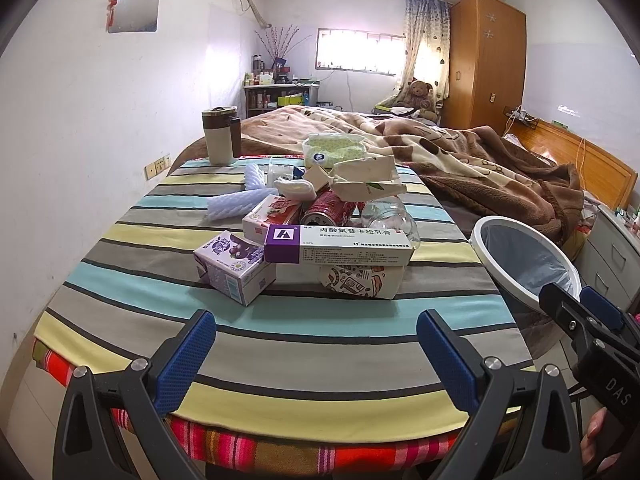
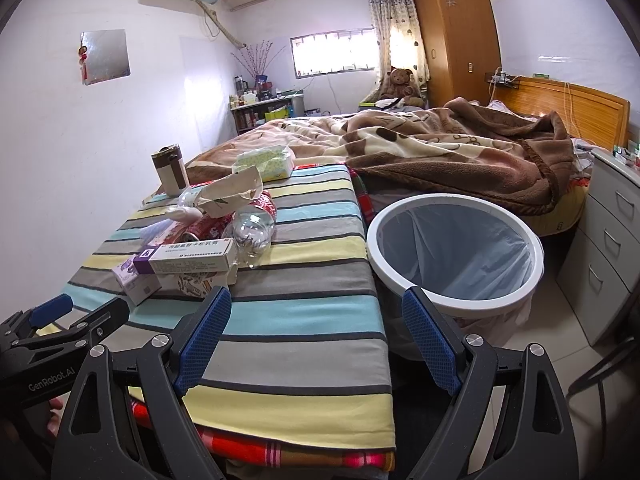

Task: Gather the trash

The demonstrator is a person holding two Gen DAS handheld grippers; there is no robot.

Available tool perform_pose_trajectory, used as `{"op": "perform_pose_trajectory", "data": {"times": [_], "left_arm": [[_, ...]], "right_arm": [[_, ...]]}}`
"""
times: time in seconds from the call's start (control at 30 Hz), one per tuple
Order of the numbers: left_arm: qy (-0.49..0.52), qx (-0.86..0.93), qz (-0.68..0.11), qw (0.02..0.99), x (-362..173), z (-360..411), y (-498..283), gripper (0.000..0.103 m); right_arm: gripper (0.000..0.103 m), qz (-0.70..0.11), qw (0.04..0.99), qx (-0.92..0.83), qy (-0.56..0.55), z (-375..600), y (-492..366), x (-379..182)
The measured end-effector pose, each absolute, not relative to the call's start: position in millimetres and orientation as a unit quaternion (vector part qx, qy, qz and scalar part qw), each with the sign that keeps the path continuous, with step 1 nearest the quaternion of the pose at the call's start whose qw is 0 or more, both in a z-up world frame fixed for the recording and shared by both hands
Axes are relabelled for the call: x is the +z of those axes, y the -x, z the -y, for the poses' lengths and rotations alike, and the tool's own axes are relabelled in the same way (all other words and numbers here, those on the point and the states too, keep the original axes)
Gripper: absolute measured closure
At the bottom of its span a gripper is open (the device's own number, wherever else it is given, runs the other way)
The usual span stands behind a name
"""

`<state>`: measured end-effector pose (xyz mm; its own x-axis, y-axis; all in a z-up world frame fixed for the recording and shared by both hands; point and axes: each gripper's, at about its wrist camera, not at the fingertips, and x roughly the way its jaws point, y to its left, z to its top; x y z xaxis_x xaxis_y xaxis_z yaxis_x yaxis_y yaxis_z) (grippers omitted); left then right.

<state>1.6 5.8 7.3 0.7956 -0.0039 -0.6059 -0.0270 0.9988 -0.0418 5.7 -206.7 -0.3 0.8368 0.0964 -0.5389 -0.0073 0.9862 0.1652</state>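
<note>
A heap of trash lies mid-table on the striped cloth (image 1: 280, 332): a purple-and-white ointment box (image 1: 340, 245), a purple carton (image 1: 232, 270), a patterned paper box (image 1: 360, 282), a red can (image 1: 328, 210), a crushed clear bottle (image 1: 390, 218), a crumpled paper carton (image 1: 364, 182) and white foam netting (image 1: 240, 200). A white-rimmed bin (image 2: 456, 242) with a clear liner stands right of the table. My left gripper (image 1: 316, 334) hangs open over the near table edge, short of the heap. My right gripper (image 2: 316, 320) is open too, between table corner and bin, with nothing in it.
A brown-and-cream mug (image 1: 220, 136) and a tissue pack (image 1: 336, 150) stand at the table's far end. Beyond lies a bed with a brown blanket (image 2: 460, 152). Grey drawers (image 2: 608, 240) stand right of the bin. A wardrobe (image 2: 456, 28) is at the back.
</note>
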Motion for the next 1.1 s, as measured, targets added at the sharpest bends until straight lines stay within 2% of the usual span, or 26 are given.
{"op": "perform_pose_trajectory", "data": {"times": [1.1], "left_arm": [[0.022, 0.007, -0.313, 0.949, 7.7, -7.9, 2.9, 0.001]], "right_arm": [[0.014, -0.284, 0.956, 0.020, -0.073, 204.7, -3.9, 0.8]]}}
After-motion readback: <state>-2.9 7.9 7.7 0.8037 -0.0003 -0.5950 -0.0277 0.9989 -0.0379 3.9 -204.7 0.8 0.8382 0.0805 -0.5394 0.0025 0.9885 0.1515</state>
